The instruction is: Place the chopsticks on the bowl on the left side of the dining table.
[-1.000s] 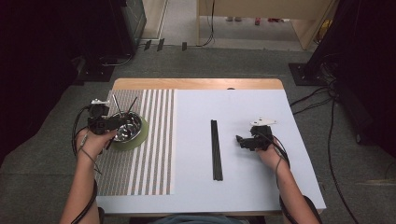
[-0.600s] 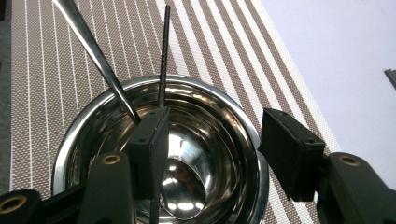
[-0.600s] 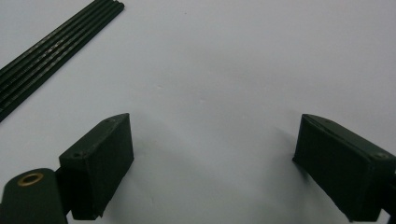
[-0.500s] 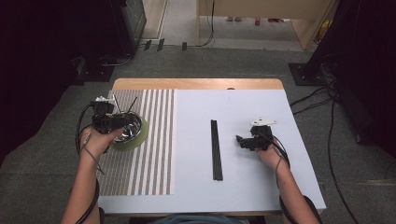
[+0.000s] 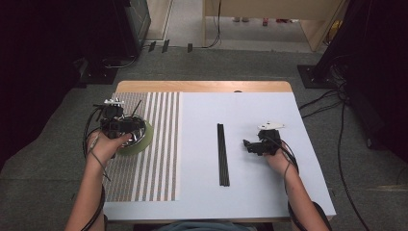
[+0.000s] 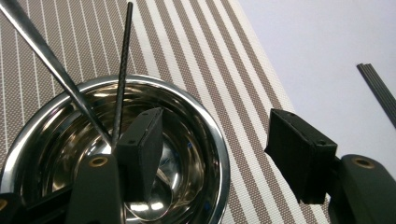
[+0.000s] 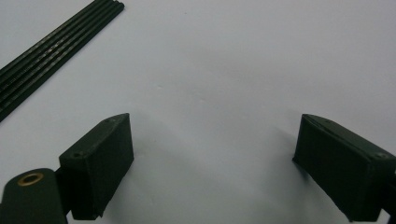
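Left gripper [image 5: 129, 126]: hovering over the steel bowl [image 6: 140, 154], jaws just been opening and now spread wide, nothing between the pads. One jaw hangs inside the rim, the other outside over the striped mat [image 5: 154, 144], so the grip looks freshly let go.

Chopstick [image 6: 122, 70]: a thin black stick leaning in the bowl, tip down in the bottom, top pointing to about 12 o'clock past the rim. A shiny metal rod [image 6: 51, 65] leans beside it toward 11 o'clock.

Bowl: sits on a pale green disc at the mat's left side, roughly 9 o'clock from the table [image 5: 269, 110] centre, a handy drop point.

Remaining sticks [image 5: 222, 154]: a neat black bundle lying straight on the white surface, mid-table, at 9 o'clock from the right gripper.

Right gripper [image 5: 250, 145]: low over bare table, jaws spread and empty, pointed at the bundle; likely waiting its turn.

Next, I'd judge: another stick goes to the bowl.
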Action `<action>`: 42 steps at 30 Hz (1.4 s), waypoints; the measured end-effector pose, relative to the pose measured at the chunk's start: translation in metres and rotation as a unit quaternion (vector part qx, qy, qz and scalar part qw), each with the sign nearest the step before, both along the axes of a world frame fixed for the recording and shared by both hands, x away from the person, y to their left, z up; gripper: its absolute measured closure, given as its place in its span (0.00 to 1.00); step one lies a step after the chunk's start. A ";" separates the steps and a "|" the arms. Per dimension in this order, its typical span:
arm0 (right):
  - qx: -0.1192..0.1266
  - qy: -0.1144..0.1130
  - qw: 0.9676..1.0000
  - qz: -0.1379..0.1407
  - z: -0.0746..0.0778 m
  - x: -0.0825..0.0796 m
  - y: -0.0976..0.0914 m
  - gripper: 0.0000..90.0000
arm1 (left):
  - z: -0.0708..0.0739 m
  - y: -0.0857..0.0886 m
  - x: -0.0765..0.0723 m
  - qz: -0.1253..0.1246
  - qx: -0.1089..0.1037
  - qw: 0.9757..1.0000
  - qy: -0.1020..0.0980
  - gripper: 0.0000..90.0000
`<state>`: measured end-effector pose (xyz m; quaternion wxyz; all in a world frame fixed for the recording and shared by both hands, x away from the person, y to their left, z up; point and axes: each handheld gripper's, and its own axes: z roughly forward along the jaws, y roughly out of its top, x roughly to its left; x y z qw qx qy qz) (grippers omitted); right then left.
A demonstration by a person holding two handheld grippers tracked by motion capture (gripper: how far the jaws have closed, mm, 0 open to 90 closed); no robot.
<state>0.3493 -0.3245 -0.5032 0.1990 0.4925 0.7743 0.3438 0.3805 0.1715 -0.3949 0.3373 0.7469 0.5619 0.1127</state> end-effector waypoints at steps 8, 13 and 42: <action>0.000 0.000 1.000 0.000 0.000 0.000 0.000 0.12 | 0.002 -0.011 -0.003 -0.010 0.005 1.000 -0.011 0.41; 0.000 0.000 1.000 0.000 0.000 0.000 0.000 0.12 | 0.001 -0.016 -0.003 -0.018 0.004 1.000 -0.010 0.40; 0.000 0.000 1.000 0.000 0.000 0.000 0.000 0.12 | -0.004 -0.046 -0.007 -0.050 0.019 0.998 -0.023 0.38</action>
